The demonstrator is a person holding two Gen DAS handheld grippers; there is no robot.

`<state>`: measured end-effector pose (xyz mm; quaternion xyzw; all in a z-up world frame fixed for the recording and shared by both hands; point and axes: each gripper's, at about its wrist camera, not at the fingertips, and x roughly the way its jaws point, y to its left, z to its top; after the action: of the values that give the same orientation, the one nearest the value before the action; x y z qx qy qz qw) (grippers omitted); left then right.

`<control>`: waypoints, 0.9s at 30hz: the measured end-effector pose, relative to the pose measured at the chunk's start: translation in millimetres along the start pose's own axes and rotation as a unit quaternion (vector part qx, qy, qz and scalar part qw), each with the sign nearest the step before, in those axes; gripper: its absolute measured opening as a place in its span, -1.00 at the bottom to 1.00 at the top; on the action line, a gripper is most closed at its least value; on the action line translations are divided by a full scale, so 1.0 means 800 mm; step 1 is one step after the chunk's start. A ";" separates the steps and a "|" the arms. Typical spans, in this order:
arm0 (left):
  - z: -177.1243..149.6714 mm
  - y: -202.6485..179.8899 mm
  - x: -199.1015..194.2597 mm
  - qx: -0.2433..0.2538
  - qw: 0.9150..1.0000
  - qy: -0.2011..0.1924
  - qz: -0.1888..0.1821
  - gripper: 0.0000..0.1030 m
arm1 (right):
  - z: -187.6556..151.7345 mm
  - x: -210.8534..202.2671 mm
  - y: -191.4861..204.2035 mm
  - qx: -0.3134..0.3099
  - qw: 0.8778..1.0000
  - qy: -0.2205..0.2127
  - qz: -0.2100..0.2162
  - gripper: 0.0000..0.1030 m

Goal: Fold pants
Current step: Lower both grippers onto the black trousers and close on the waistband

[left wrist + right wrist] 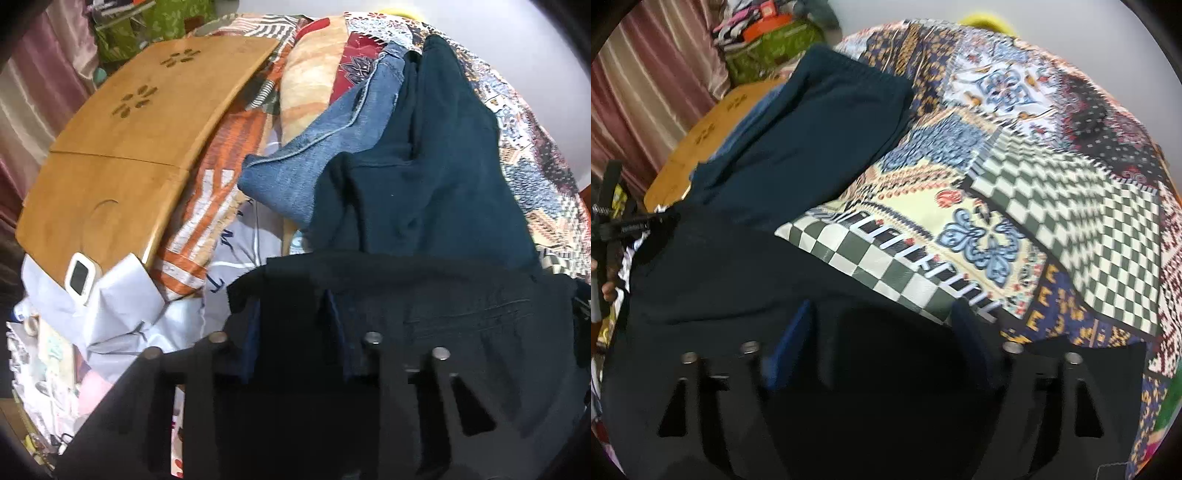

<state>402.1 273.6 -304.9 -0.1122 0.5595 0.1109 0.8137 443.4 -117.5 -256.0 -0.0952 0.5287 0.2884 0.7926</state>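
Black pants (461, 314) draped across bedspread (1052, 192), near teal pants (443, 184). Left gripper (291, 325) clenched on waistband edge; right gripper (882, 343) apparently grasping cloth too, likely holding it taut for folding.

Patchwork bedspread (1052, 192) covers the bed; wooden lap table (122, 147) beside pink curtains (653, 92).

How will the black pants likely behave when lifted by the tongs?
Probably floppy: the black pants drape between both tongs and crease. Likely light, since they hang without pulling taut. They may slide off the smooth quilt easily.
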 end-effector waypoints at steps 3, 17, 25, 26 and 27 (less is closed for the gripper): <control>0.000 -0.003 -0.006 0.009 1.000 -0.007 0.008 -0.80 | -0.007 -0.002 0.012 -0.018 1.000 -0.012 -0.011 -0.03; 0.027 -0.011 -0.139 0.022 0.992 -0.126 -0.005 -0.91 | 0.000 -0.072 0.022 -0.024 0.992 -0.106 -0.062 -0.89; -0.011 -0.016 -0.204 0.041 0.987 -0.155 -0.015 -0.91 | -0.015 -0.146 0.043 -0.033 0.986 -0.152 -0.058 -0.89; -0.016 -0.016 -0.208 0.042 0.987 -0.156 -0.015 -0.91 | -0.023 -0.152 0.049 -0.036 0.986 -0.154 -0.058 -0.89; -0.026 -0.016 -0.215 0.043 0.986 -0.157 -0.015 -0.91 | -0.032 -0.157 0.054 -0.039 0.986 -0.155 -0.056 -0.89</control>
<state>327.3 245.6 -150.8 -0.0664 0.4269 0.0906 0.8973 365.0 -138.6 -147.8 -0.1095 0.3820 0.2750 0.8755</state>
